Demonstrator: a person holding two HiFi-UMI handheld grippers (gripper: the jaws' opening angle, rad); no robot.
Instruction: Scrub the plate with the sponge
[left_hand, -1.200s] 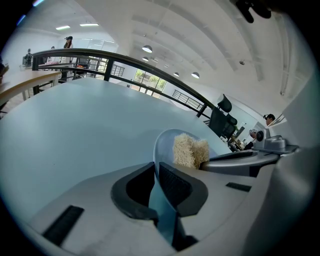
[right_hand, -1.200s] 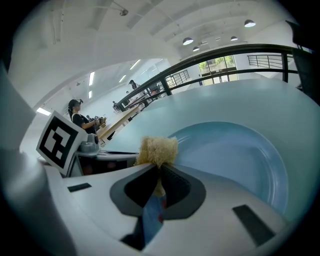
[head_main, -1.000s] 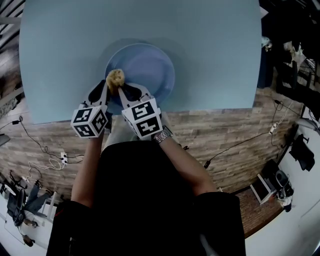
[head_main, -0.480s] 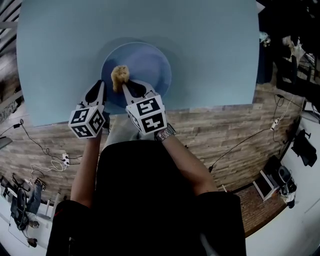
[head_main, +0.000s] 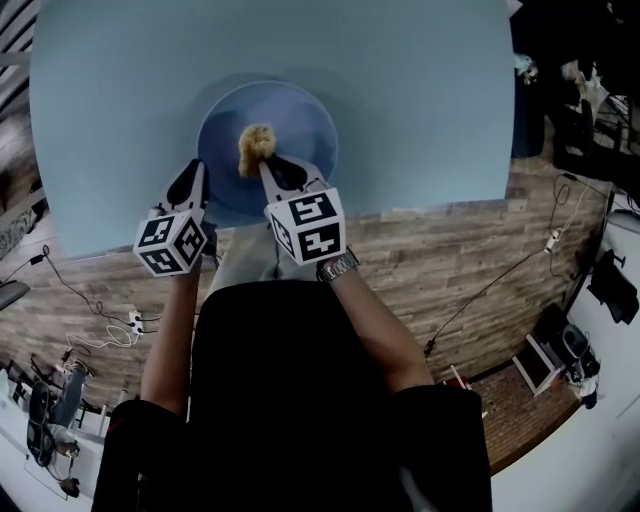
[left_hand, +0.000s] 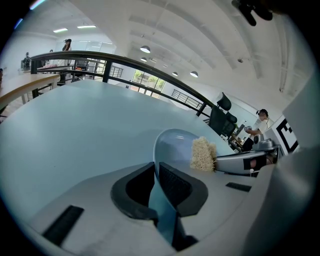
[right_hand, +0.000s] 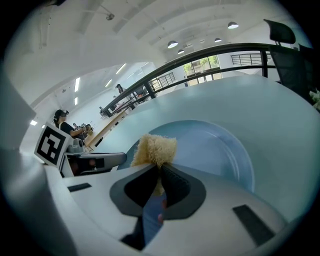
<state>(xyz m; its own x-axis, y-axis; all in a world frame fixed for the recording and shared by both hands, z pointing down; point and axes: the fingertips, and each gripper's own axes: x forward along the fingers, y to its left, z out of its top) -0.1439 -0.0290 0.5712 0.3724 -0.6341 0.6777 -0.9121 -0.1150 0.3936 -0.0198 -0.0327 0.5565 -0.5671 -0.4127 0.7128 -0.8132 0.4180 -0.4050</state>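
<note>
A pale blue plate (head_main: 295, 125) lies on the light blue table (head_main: 420, 90) near its front edge. My left gripper (head_main: 197, 168) is shut on the plate's near left rim (left_hand: 159, 150), which runs between its jaws. A tan fibrous sponge (head_main: 256, 143) rests on the plate's inside, left of centre. My right gripper (head_main: 266, 162) is shut on the sponge (right_hand: 155, 149), which sticks out past the jaw tips onto the plate (right_hand: 210, 145). The left gripper view shows the sponge (left_hand: 202, 154) held by the right gripper's fingers (left_hand: 240, 161).
The table's front edge (head_main: 400, 205) runs just behind the gripper cubes, over a wood-pattern floor with cables (head_main: 90, 320). Chairs and gear (head_main: 580, 110) stand off the table's right side. The table stretches bare beyond the plate.
The right gripper has carried the sponge rightward and farther in across the plate, from the left rim toward the middle. The left gripper stays shut on the rim.
</note>
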